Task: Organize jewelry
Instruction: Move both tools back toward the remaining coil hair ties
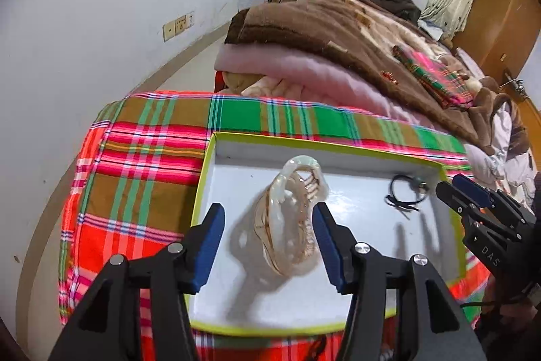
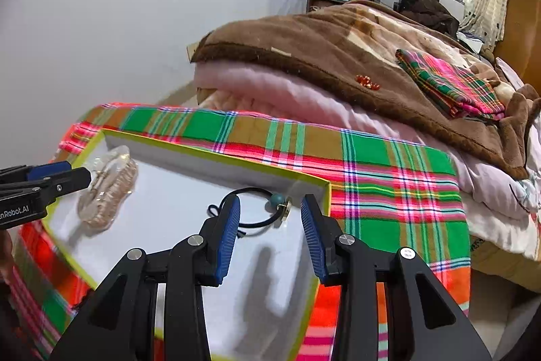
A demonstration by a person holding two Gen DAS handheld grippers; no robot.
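My left tongs and right tongs hang released above the box, so the hair claw and hair tie lie inside, sorted.

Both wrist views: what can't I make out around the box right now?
- Box near rim: left wrist view, hidden behind the left gripper.
- Black hair tie, left part: right wrist view, covered by the right gripper finger.
- Clear hair claw: right wrist view, blurred.
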